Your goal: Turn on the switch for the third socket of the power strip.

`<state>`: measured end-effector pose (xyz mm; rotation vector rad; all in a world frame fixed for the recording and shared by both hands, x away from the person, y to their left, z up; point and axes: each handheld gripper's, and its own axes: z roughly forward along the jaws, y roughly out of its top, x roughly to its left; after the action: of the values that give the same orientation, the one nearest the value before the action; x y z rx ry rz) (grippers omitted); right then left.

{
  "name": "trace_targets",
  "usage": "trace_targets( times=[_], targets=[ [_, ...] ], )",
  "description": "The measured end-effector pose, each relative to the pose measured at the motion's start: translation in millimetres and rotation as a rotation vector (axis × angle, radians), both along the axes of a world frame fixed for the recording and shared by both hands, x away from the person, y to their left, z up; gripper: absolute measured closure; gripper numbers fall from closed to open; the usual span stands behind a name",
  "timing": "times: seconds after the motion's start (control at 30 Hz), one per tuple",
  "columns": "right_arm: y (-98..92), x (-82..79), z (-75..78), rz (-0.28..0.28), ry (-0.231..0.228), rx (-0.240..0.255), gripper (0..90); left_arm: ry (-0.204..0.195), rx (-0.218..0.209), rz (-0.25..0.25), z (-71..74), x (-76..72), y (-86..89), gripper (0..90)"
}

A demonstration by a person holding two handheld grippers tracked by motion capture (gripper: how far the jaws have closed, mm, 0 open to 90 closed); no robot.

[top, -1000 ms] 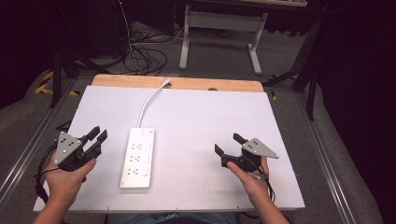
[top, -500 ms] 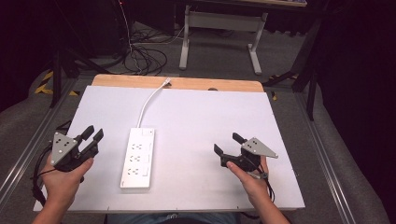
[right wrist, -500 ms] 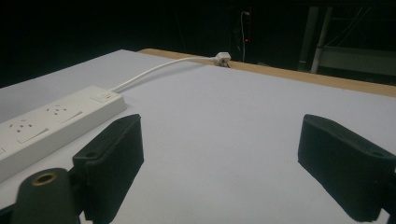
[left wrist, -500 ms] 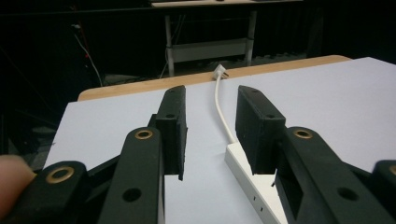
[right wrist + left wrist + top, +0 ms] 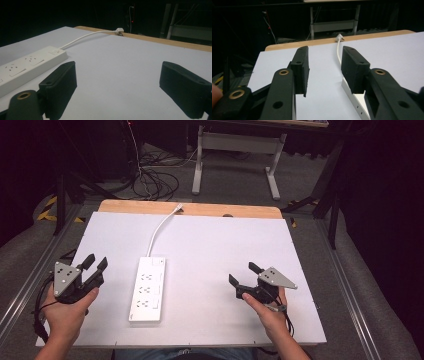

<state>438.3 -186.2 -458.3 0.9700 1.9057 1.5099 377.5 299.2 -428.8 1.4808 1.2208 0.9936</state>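
A white power strip (image 5: 148, 288) lies flat on the white tabletop (image 5: 215, 245), left of the middle. Its white cable (image 5: 159, 232) runs to a plug (image 5: 178, 208) at the far wooden edge. My left gripper (image 5: 96, 262) is held over the table's left side, beside the strip and apart from it. Its jaws have just been opening and nothing is between them. In the left gripper view the jaws (image 5: 325, 62) frame bare table, with the strip's edge (image 5: 355, 102) by the right one. My right gripper (image 5: 242, 273) is wide open, with nothing in it, right of the strip. The right gripper view shows the strip (image 5: 27, 67) off to the left of its jaws (image 5: 118, 72).
A wooden strip (image 5: 235, 210) borders the table's far edge. Metal rails (image 5: 345, 285) run along both sides. Beyond the table are a tangle of black cables (image 5: 155, 182) and a grey desk frame (image 5: 235, 142) on the floor.
The left gripper's jaws have spread wider apart. The right gripper and the power strip have not moved.
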Motion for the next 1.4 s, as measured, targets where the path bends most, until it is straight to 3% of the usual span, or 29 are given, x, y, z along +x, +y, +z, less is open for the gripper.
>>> trace_targets(
  times=[0.6,1.17,1.4],
  targets=[
    [0.7,0.3,0.2,0.003,0.000,0.002,14.6,0.015,0.029,0.048,-0.4,2.2,-2.8,45.4],
    [0.1,0.3,0.1,0.001,0.002,0.002,14.6,-0.002,-0.001,0.100,-2.4,3.8,-2.7,22.9],
    [0.3,0.3,0.0,0.001,0.003,0.002,14.5,-0.015,-0.010,0.093,-2.3,2.6,-0.7,14.7]
  ],
)
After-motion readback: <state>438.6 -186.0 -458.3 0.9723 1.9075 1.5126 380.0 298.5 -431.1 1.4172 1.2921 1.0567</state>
